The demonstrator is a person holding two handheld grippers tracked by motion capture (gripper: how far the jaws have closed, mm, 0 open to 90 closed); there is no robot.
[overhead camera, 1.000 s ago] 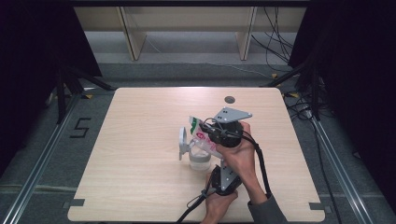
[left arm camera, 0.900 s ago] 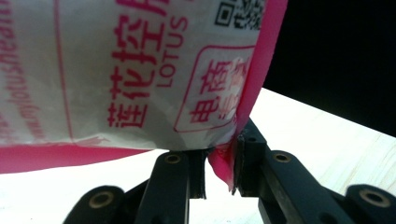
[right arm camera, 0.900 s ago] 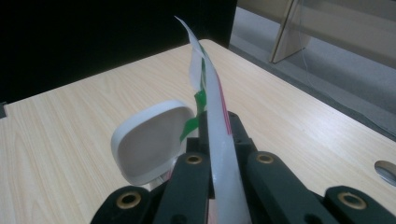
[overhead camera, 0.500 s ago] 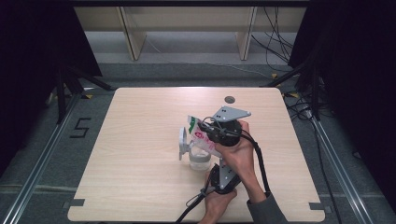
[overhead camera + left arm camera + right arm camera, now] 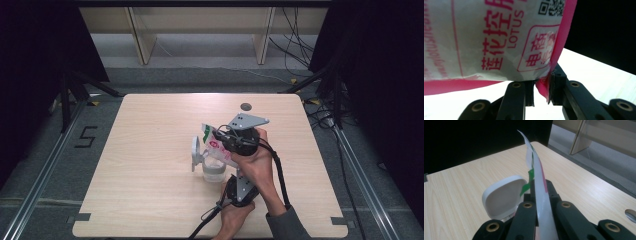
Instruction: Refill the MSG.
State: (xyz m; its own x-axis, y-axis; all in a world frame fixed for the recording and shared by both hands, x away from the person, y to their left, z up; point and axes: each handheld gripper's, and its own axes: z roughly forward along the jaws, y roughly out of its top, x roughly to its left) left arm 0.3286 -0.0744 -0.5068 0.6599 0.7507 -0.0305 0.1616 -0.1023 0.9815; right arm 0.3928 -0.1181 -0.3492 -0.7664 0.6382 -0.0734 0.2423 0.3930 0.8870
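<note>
A white packet (image 5: 211, 141) with pink edges and red print hangs tilted over a clear jar (image 5: 214, 171) near the table's middle. The jar's white flip lid (image 5: 196, 153) stands open on its left. My right gripper (image 5: 222, 143) is shut on the packet (image 5: 539, 175), with the lid (image 5: 504, 195) just behind it. From the near side, my left gripper (image 5: 228, 174) reaches up towards the jar. In the left gripper view the packet (image 5: 499, 37) looms close; its pink lower corner hangs between my left gripper's (image 5: 541, 88) jaws, against one pad, with a gap to the other.
The wooden table (image 5: 150, 130) has a small grey round insert (image 5: 245, 106) near its far edge. Wooden shelf legs and loose cables stand on the floor beyond. Dark curtains flank both sides, and a "5" is marked on the floor at the left.
</note>
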